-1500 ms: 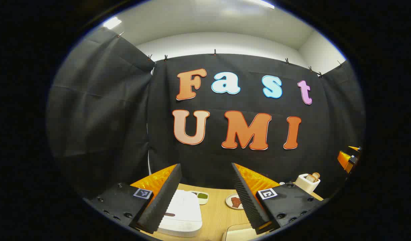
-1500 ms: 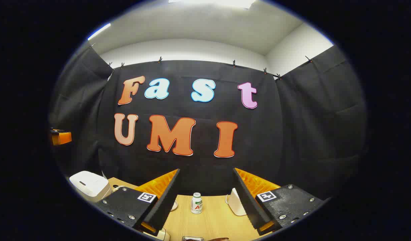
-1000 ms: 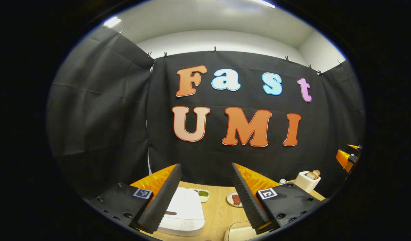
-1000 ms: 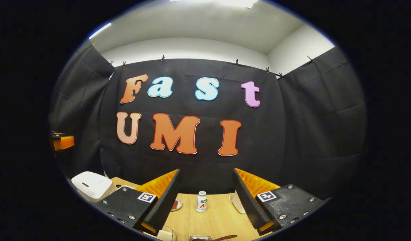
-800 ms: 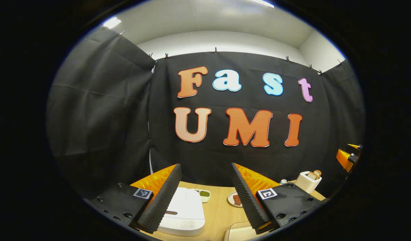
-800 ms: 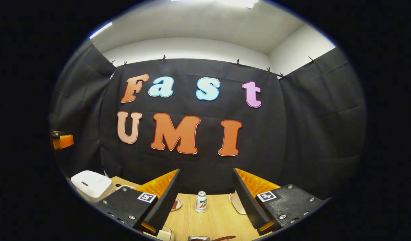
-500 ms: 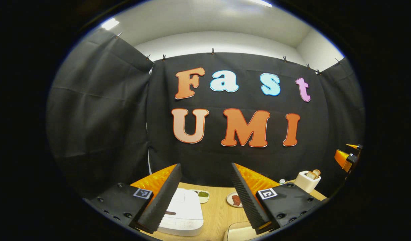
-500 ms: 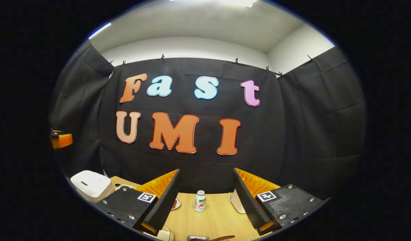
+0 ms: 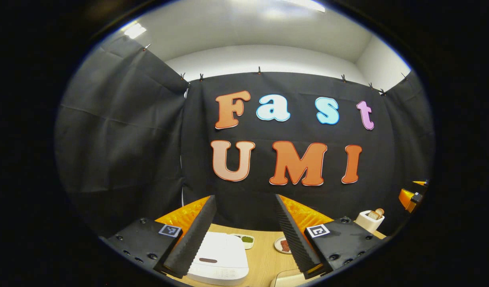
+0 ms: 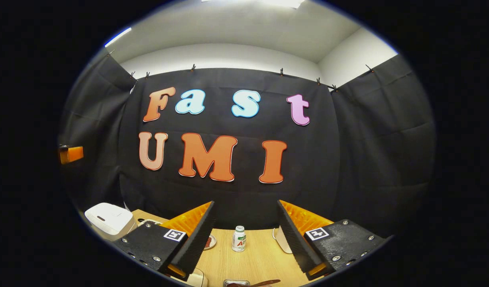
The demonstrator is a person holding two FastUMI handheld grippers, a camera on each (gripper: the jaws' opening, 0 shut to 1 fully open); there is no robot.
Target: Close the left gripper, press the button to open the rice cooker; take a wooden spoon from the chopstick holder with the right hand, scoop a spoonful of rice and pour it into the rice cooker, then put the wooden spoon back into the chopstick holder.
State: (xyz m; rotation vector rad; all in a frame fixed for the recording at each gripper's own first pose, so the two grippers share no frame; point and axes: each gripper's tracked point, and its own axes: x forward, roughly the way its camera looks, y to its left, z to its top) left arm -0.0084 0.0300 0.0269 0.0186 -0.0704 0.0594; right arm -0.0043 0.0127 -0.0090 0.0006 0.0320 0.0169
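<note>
Your bench runs along the bottom of both views, pale wood against the black booth wall. In the left gripper view the white cooker sits at bottom centre with its lid down, partly behind your left claw, whose fingers stand spread wide with nothing between them. The same cooker lies at the lower left of the right gripper view. Your right claw is also spread wide and holds nothing; a small white bottle stands on the bench in the gap between its fingers, farther off. In the left gripper view a white holder with wooden tips showing at its top stands at the lower right, and a small plate and a green-filled dish lie beyond the cooker.
</note>
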